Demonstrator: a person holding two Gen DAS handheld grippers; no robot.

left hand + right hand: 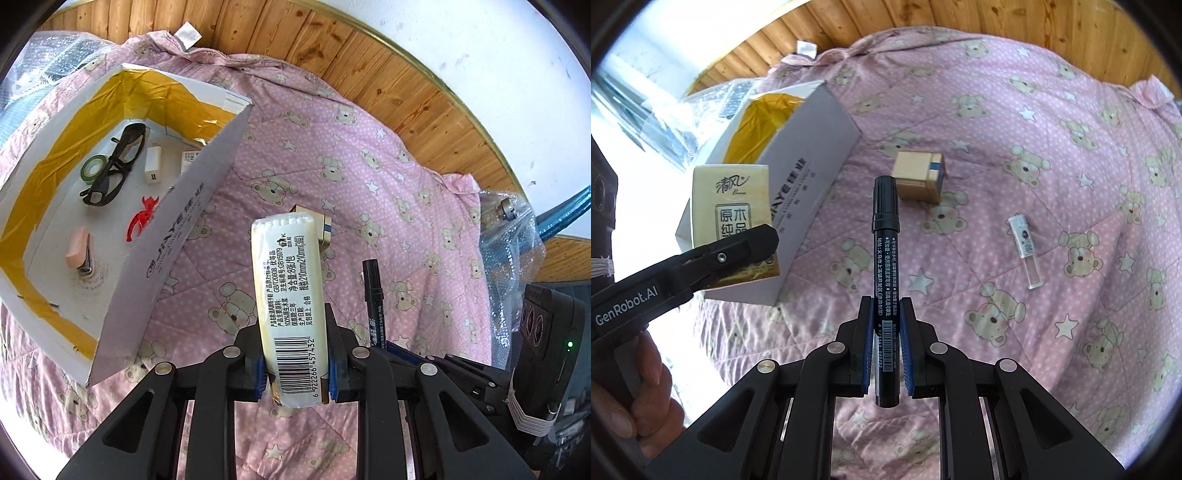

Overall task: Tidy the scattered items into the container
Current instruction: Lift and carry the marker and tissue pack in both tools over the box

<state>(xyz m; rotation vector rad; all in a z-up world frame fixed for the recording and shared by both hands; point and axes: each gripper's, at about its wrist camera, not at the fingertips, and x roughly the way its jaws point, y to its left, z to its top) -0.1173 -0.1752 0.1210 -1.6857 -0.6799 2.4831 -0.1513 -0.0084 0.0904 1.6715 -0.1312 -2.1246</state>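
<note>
We take the open white cardboard box (173, 229) on the pink bear-print quilt (388, 177) as our landmark; its inner walls are lined with yellow tape. On its floor we see black glasses (114, 166), a green tape roll (92, 169), a white charger (152, 169), a red clip-like thing (142, 218) and a pink stapler (78, 252). Just outside the box's near wall, our left gripper (297, 365) is clamped on a tissue pack (291, 306), held upright above the quilt (barcode facing its camera). Farther from the box on the same side, our right gripper (885, 354) is closed around a black marker (885, 258), cap pointing forward. On the quilt beyond the marker lies a small tan carton (918, 177), and well apart from the box rests a clear lip-gloss tube (1027, 251). A hand (635, 398) grips the left tool's handle.
</note>
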